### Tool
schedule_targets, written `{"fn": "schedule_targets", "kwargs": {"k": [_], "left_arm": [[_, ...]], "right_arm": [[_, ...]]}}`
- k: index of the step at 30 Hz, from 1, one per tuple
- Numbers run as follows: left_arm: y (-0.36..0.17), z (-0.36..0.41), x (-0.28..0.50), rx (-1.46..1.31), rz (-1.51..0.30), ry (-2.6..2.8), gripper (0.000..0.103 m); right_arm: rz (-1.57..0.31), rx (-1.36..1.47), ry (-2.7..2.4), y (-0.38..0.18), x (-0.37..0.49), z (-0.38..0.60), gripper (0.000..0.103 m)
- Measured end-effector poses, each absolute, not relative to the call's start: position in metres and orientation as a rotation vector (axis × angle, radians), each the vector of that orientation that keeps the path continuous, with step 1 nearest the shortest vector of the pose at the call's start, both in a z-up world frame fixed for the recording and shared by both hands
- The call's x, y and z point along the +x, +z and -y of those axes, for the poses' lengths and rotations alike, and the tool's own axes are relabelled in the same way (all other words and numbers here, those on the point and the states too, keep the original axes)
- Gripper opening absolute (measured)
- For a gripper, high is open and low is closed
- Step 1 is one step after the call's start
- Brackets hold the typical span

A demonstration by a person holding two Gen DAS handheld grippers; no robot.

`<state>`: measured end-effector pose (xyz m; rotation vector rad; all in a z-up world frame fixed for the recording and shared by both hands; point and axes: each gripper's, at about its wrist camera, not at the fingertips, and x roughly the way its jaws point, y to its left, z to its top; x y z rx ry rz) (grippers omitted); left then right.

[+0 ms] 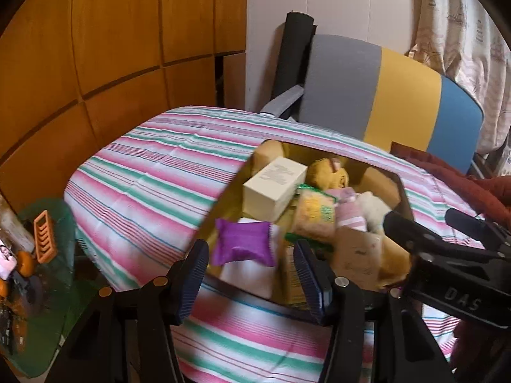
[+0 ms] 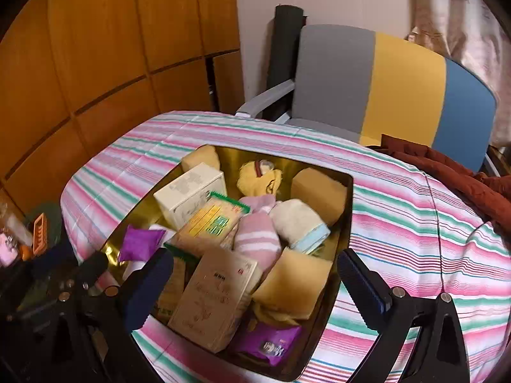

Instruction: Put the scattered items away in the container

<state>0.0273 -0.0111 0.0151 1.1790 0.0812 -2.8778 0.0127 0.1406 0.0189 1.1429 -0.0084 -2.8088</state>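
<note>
Striped tablecloth point(image 2: 415, 210) over the table, wooden panels behind. Left gripper point(image 1: 252, 274) about half spread, nothing pinched, purple packet point(image 1: 244, 242) blurred, just beyond the pads, above the near rim of the gold container point(image 2: 346, 220). Right gripper point(image 2: 255, 281) spread wide, empty, over the beige box point(image 2: 214, 300) inside. Lower items buried, hard to make out.

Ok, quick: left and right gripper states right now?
Left gripper: open, nothing held; purple packet lies in the box beyond it.
Right gripper: open, empty, above the box.
</note>
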Motion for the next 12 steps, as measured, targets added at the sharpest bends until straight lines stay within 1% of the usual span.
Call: {"fn": "schedule_targets", "kwargs": {"k": [12], "left_arm": [[0.015, -0.001, 0.026, 1.166, -0.057, -2.852, 0.055]], "right_arm": [[0.059, 1.141, -2.837, 0.021, 0.01, -0.153, 0.103]]}}
